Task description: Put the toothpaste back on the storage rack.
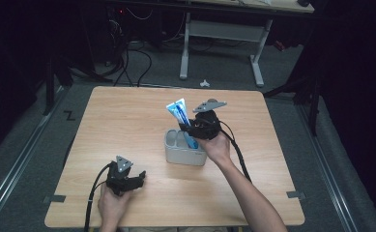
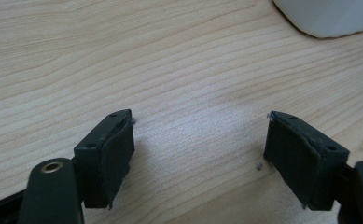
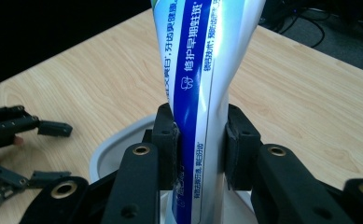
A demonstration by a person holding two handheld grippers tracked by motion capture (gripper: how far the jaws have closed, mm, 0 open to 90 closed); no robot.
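**Toothpaste tube half-seated in the holder: what we should watch**

Dark floor and cable clutter ring the pale wooden desk (image 1: 142, 121), which is bare apart from our work. Our right gripper (image 3: 201, 140) pinches the blue-and-white toothpaste tube (image 3: 198, 70) between its pads, the tube rising above the jaws and its lower end dipping into the grey holder (image 1: 185, 154) directly beneath them.

We judge the risks as follows. The tube looks soft and creased where it is squeezed, so it may buckle or slide instead of going down. If we press off-centre, it could catch the rim or divider and tip the light holder.

Our left gripper (image 2: 200, 154) rests with jaws spread, nothing between them, the holder's corner ahead of it. The holder's nearer compartment looks empty.
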